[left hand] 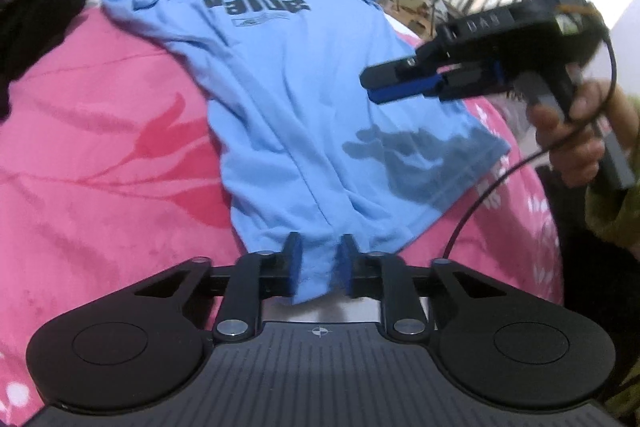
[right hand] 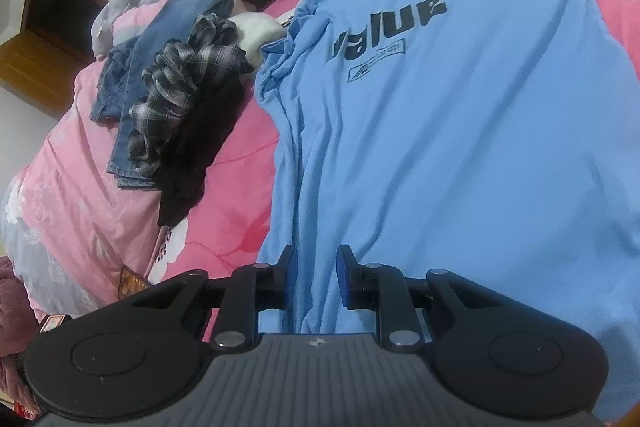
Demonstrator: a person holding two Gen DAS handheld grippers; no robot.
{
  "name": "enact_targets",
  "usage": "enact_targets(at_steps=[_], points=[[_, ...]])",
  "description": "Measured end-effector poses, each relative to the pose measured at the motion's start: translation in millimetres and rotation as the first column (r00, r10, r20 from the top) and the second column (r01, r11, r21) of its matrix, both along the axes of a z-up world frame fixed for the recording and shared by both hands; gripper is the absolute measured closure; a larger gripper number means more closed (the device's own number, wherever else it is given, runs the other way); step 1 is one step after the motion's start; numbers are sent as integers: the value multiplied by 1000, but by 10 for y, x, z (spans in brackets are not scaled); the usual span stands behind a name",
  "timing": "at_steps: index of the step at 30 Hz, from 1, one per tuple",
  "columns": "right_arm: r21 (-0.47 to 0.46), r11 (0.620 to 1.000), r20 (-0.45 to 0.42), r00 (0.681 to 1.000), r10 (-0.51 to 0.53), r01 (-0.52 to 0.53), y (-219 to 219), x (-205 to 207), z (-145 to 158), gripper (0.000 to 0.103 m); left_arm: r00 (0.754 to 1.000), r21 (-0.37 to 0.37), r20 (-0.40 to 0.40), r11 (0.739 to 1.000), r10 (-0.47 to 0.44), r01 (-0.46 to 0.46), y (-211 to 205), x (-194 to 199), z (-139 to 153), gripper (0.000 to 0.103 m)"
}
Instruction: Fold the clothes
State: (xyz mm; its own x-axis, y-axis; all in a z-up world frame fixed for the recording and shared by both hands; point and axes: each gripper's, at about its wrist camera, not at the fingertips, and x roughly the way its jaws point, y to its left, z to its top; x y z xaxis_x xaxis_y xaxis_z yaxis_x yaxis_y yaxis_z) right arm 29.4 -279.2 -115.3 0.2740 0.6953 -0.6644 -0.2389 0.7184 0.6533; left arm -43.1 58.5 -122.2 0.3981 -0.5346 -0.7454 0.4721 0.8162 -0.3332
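Each handheld gripper is matte black: the left gripper [left hand: 319, 265] and right gripper [right hand: 317, 269] show two round side discs, silver pivot screws on black link arms, a ribbed grey housing with a small crosshair mark, and fingers faced with blue pads [left hand: 343, 267]. Seen from the side in the left wrist view, the right gripper has a boxy black body with pale raised lettering, a green indicator light, a grey handle and a thin black cable [left hand: 480, 203] looping away. The hand [left hand: 572, 143] on that handle emerges from an olive-green sleeve [left hand: 612, 215]
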Motion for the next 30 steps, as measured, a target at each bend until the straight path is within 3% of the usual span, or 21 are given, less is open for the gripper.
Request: enact_targets(at_steps=[7,13,19,25,30], points=[[3,1000,6,1000,10,-10,68,-12,8,80,997,-92,-68,995,29,-35,73,28,-25,88],[-1,1000,3,1000,2,-2,58,-22,6,80,996,-48,-75,998,40,-44,-16,55,-126,88],[-9,1000,8,1000,3,-3,62,-15,15,80,995,-52,-72,996,64,-67,-28,31,-164,101],[-20,1000,15,1000,2,-1,52,-12,37,80,991,-48,-12,990,131,-132,214,-32,97,103],[-18,1000,24,1000,0,0,60,1,62,80,970,36,74,972,231,-234,656,-74,431,103]])
